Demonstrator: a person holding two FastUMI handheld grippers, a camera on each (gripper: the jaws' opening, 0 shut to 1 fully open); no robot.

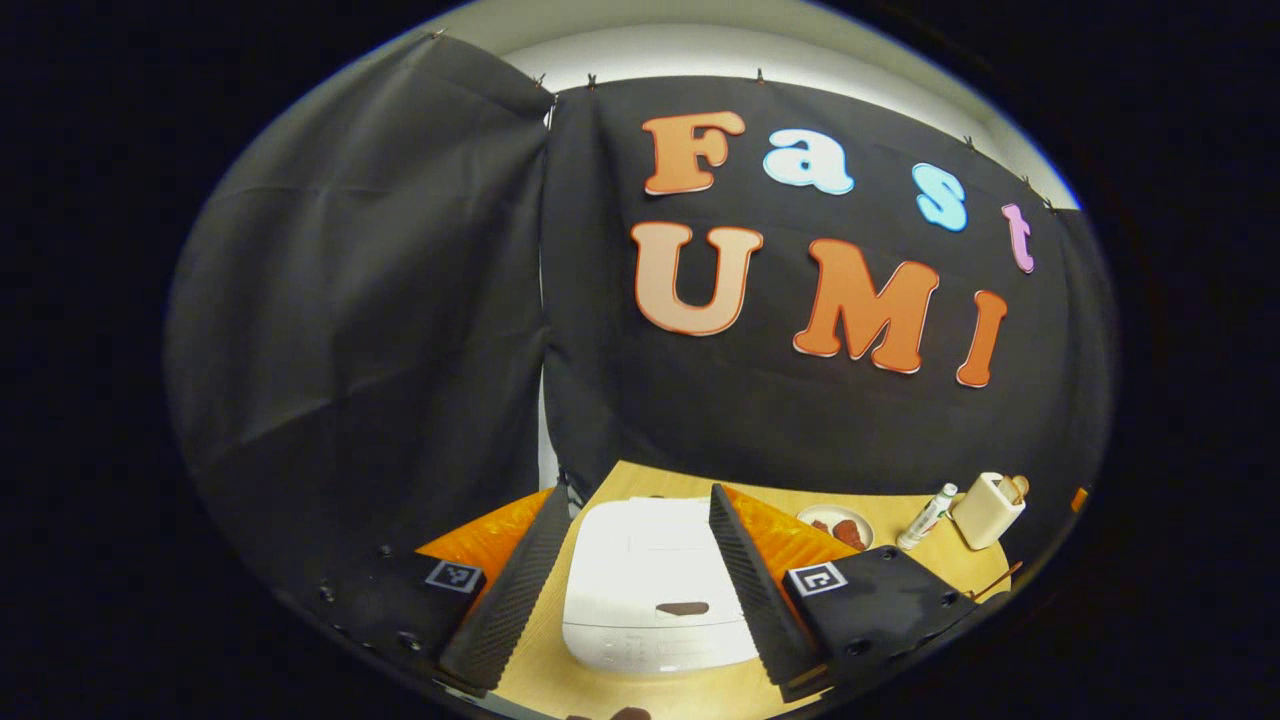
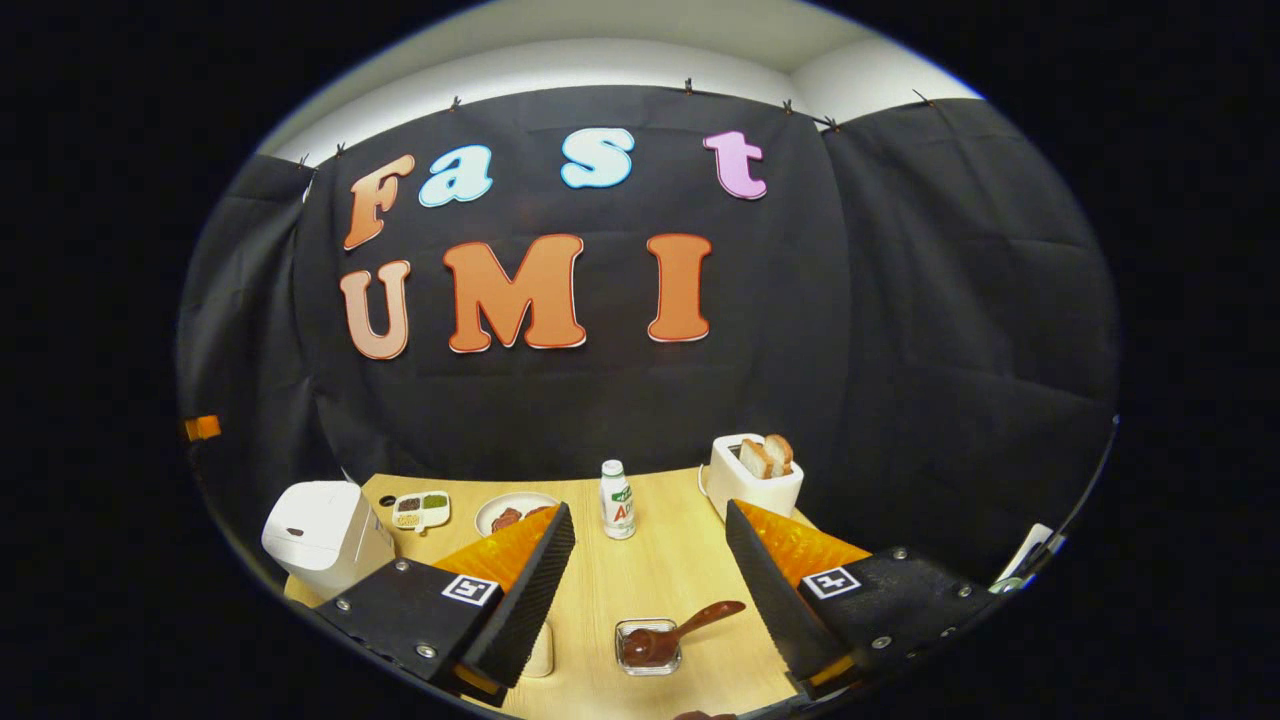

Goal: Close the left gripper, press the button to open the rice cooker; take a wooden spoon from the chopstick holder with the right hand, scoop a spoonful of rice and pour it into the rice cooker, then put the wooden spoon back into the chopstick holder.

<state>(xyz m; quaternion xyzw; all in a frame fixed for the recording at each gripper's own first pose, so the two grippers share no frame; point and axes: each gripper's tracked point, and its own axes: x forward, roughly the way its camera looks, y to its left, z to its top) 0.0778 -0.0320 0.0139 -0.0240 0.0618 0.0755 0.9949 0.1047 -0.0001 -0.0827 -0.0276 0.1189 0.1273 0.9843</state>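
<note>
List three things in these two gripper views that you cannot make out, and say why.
- Rice cooker sides: left gripper view, covered by the gripper's own fingers.
- Small glass dish contents: right gripper view, a dark spoon lies over it; rice can't be confirmed.
- Divided dish contents: right gripper view, too small.

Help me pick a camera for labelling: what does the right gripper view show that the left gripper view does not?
Right gripper view adds: the open right claw, a small glass dish with a brown spoon resting in it, and a divided dish.
Left gripper view adds: the open left claw and the closed rice cooker's front panel, seen close up.
Shared: the rice cooker, the plate, the bottle, the wooden table, and probably the toaster, though it is small in the left gripper view.
</note>
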